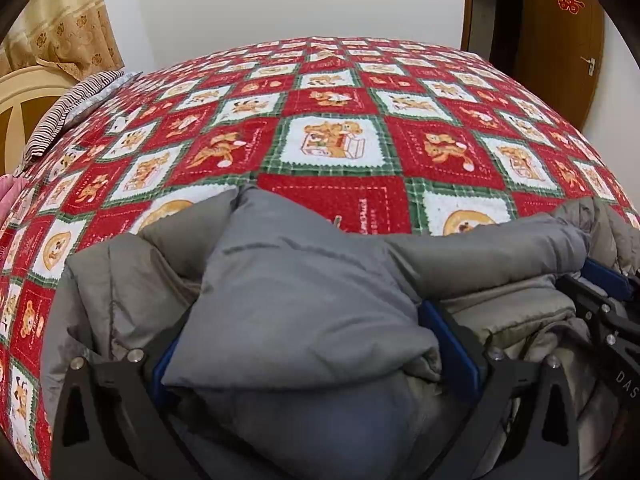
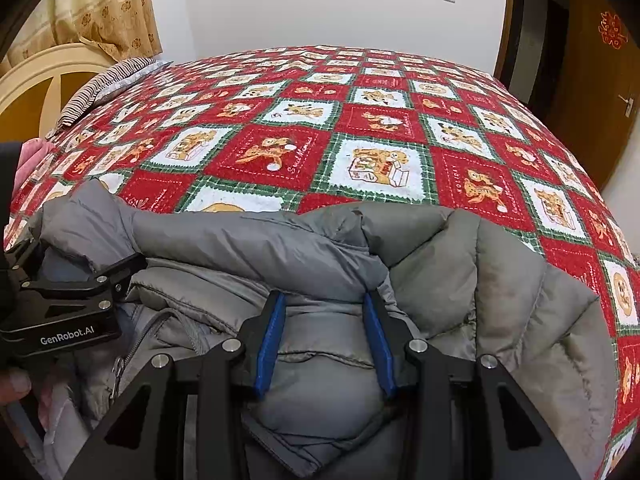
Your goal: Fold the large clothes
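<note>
A: Left wrist view. What surrounds the work?

B: A bed covered by a red, white and green patchwork bedspread [image 1: 332, 112] printed with bears. A striped pillow [image 1: 68, 112] lies at its far left edge, before a cream headboard [image 1: 24, 96] and a beige curtain [image 1: 68, 28]. A brown door [image 1: 560, 40] stands at the far right. Nothing lies on the bedspread beyond the garment.

A: And the garment?

B: A grey padded jacket [image 1: 304, 300], bunched at the near edge of the bed. The left gripper [image 1: 316, 344] has its jaws spread wide, and a thick puffed fold fills the gap, touching both blue pads [image 1: 448, 340]. To the right, part of the right gripper [image 1: 600, 292] rests against the same jacket.

A: Right wrist view. The surroundings?

B: The same bedspread [image 2: 360, 128], pillow [image 2: 108, 84], headboard [image 2: 44, 76], curtain [image 2: 108, 16] and door [image 2: 600, 80]. A white wall [image 2: 340, 0] closes the background.

A: Where does the jacket lie here?

B: The jacket [image 2: 460, 280] is heaped directly ahead; a zipper [image 2: 156, 332] runs down its left part. The right gripper [image 2: 324, 344] is partly open, with a quilted fold pinched between its blue pads [image 2: 270, 340]. At left, the left gripper [image 2: 64, 304], marked "GenRobot.AI", grips the jacket's other side.
</note>
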The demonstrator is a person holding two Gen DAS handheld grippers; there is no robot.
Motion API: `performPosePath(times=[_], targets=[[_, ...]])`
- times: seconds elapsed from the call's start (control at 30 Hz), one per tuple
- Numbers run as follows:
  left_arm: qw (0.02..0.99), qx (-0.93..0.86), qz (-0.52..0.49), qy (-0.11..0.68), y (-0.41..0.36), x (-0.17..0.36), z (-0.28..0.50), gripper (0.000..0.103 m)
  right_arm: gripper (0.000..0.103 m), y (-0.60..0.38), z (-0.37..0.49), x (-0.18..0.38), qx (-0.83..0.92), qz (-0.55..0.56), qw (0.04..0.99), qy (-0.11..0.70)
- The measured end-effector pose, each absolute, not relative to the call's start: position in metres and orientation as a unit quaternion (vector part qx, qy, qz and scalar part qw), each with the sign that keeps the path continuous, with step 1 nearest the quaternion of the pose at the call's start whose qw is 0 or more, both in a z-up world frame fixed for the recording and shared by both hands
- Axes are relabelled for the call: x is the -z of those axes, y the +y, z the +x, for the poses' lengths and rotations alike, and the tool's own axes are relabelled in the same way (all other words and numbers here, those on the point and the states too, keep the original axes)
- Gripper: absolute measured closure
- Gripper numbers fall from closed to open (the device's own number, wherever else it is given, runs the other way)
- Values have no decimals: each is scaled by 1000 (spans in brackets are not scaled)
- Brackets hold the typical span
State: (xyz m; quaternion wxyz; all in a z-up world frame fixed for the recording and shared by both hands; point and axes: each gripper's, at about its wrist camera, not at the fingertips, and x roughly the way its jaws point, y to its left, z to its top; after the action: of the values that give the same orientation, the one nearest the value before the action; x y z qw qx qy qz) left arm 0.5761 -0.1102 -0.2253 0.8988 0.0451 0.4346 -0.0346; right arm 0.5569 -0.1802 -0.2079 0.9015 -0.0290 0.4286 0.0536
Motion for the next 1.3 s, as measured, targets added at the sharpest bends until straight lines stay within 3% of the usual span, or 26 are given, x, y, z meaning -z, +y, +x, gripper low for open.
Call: performPosePath(times=[1.07, 1.13, 1.17, 1.2, 1.3], targets=[[893, 31, 61, 445, -110, 217, 579, 0, 60, -178, 560, 209, -54, -39, 897, 436], [901, 20, 71, 427, -103, 188, 570, 1, 54, -183, 561, 201, -71, -39, 890, 449], [907, 19, 70, 416, -100, 176, 563, 1, 40, -190, 558, 192, -69, -31, 887, 455], [911, 25, 74, 404, -94, 159, 551, 0, 34, -197, 552, 182, -60, -20, 890, 452], [914, 39, 96, 392, -68, 129, 499, 0, 31, -227, 510, 146, -51, -5, 904, 425]])
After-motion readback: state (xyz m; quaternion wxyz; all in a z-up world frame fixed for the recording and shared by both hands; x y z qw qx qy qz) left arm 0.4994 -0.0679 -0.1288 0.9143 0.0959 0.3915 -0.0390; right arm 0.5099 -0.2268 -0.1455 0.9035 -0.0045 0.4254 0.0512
